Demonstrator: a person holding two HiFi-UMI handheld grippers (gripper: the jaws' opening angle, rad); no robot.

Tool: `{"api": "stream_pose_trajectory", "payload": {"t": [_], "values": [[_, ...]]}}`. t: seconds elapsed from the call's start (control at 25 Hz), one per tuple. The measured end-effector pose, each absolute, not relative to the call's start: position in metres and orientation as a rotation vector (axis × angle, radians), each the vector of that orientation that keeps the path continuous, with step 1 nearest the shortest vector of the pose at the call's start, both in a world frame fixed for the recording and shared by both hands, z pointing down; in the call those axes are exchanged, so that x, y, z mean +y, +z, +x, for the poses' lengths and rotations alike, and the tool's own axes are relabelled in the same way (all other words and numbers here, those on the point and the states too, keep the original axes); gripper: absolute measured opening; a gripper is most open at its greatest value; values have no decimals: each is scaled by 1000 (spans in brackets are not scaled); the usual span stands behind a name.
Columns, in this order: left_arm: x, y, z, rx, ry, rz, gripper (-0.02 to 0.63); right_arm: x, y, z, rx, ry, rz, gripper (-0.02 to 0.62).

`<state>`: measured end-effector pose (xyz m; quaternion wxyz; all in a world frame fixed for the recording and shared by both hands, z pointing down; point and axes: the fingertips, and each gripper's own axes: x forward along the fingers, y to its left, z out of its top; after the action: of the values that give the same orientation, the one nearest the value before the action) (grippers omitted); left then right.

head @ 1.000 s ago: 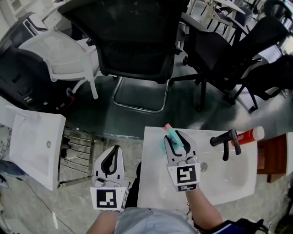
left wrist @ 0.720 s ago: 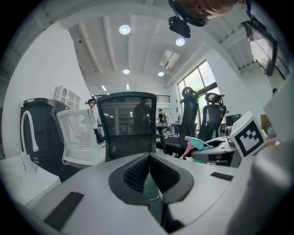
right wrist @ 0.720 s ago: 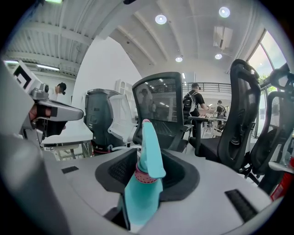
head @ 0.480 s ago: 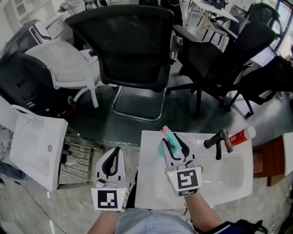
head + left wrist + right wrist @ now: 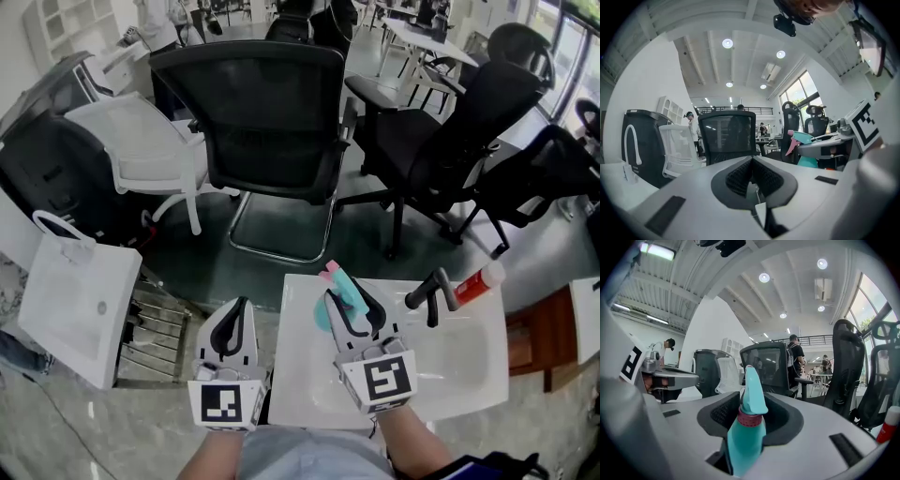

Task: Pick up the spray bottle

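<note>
The teal spray bottle [image 5: 344,292] with a pink trigger tip sits between the jaws of my right gripper [image 5: 349,302], lifted above the white sink basin [image 5: 469,370]. In the right gripper view the spray bottle [image 5: 748,427] stands upright in my right gripper [image 5: 751,416], which is shut on its neck and body. My left gripper [image 5: 233,328] hovers left of the basin, shut and holding nothing. From the left gripper view, the closed jaws of my left gripper [image 5: 751,177] point level, and the spray bottle [image 5: 802,140] shows at the right.
A black faucet [image 5: 431,292] rises from the basin, with a white and red tube [image 5: 481,278] behind it. A black mesh chair [image 5: 265,122] stands ahead, a white chair [image 5: 141,141] to its left. A second white basin [image 5: 75,309] leans at the left over a wire rack [image 5: 155,323].
Both grippers have risen, the right one carrying the spray bottle higher above the basin. The view has tipped up, so more of the chairs shows.
</note>
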<state>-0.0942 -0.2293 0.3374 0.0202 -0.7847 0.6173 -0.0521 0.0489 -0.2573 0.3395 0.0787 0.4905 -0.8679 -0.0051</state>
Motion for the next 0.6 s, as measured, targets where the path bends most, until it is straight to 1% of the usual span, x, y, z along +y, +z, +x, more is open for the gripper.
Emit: {"api": "stream_pose_trajectory", "payload": {"t": [0.6], "values": [[-217,319,-84,1865,-122,-2429,18,-231,320,47,-2633,-74,1445,155]]}}
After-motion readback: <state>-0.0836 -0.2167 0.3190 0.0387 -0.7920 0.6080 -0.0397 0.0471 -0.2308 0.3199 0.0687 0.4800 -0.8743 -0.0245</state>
